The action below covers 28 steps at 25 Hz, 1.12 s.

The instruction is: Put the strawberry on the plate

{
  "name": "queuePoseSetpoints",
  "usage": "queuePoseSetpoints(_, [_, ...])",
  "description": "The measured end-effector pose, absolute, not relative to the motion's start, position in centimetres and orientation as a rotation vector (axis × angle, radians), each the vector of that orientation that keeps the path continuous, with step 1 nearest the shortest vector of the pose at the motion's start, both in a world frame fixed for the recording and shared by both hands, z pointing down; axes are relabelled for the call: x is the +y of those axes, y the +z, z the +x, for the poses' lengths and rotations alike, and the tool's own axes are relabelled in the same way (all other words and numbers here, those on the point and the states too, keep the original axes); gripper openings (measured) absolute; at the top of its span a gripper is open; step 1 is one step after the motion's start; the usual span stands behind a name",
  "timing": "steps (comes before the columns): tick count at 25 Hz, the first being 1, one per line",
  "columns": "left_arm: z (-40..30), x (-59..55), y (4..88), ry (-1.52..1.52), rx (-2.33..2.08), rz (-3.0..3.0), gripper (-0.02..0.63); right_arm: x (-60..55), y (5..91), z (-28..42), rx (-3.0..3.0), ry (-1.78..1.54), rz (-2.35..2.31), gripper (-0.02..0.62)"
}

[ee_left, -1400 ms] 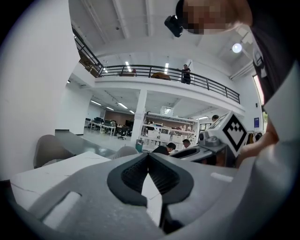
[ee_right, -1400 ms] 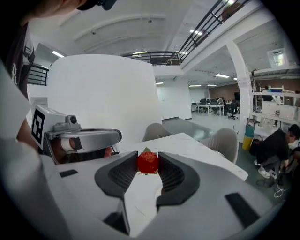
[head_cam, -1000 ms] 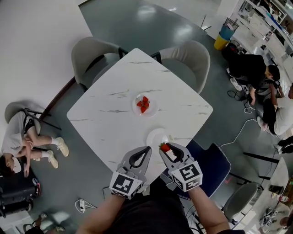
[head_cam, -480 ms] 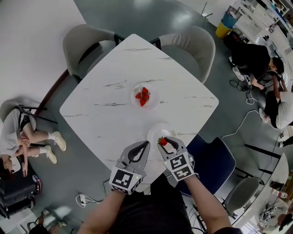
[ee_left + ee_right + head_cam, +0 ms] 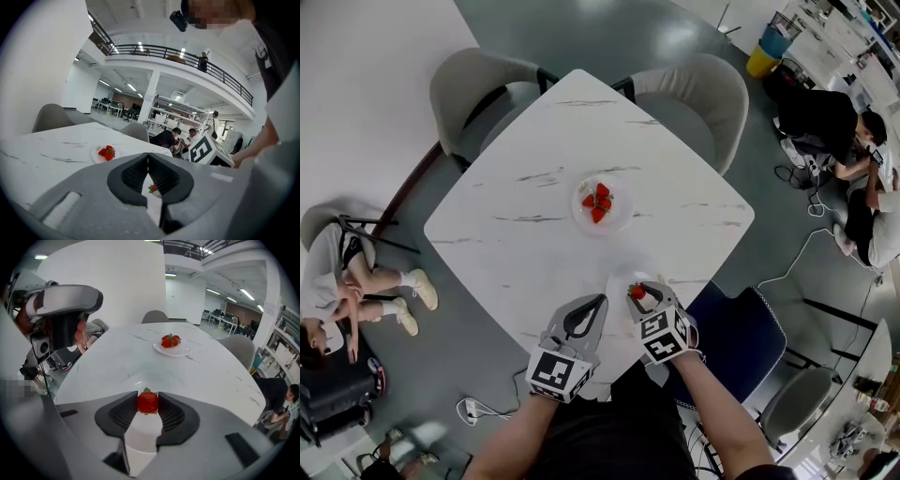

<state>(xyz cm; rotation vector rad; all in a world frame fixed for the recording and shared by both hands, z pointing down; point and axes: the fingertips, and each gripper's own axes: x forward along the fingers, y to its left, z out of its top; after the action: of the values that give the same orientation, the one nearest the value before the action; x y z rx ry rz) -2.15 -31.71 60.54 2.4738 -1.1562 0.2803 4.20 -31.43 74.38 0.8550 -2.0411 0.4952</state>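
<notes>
My right gripper (image 5: 638,293) is shut on a red strawberry (image 5: 637,292), which sits pinched between its pads (image 5: 148,402). It hangs over the near part of an empty white plate (image 5: 622,278) by the table's front edge; the same plate (image 5: 137,379) lies just under the jaws in the right gripper view. To its left, my left gripper (image 5: 601,301) is shut with nothing in it, its tips touching (image 5: 148,154). Through that gripper's gap I see the held strawberry (image 5: 153,188). A second plate (image 5: 620,218) mid-table holds several strawberries (image 5: 598,202).
The white marble table (image 5: 525,253) has two grey chairs (image 5: 473,89) at its far edges and a blue chair (image 5: 736,337) to my right. One person sits on the floor at the left (image 5: 342,277), others at the right (image 5: 825,122). Cables lie on the floor.
My right gripper has carried the strawberry a little forward, from the table's front edge to over the near plate. The left gripper has hardly moved.
</notes>
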Motion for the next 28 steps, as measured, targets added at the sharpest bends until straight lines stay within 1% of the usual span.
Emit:
queuePoseSetpoints(17, [-2.5, -31.6, 61.1, 0.293, -1.166, 2.461, 0.009, -31.3, 76.4, 4.1, -1.965, 0.492, 0.79, 0.14])
queuePoseSetpoints(28, [-2.0, -31.2, 60.7, 0.301, -1.143, 2.48, 0.009, -31.1, 73.6, 4.4, -2.038, 0.561, 0.828, 0.16])
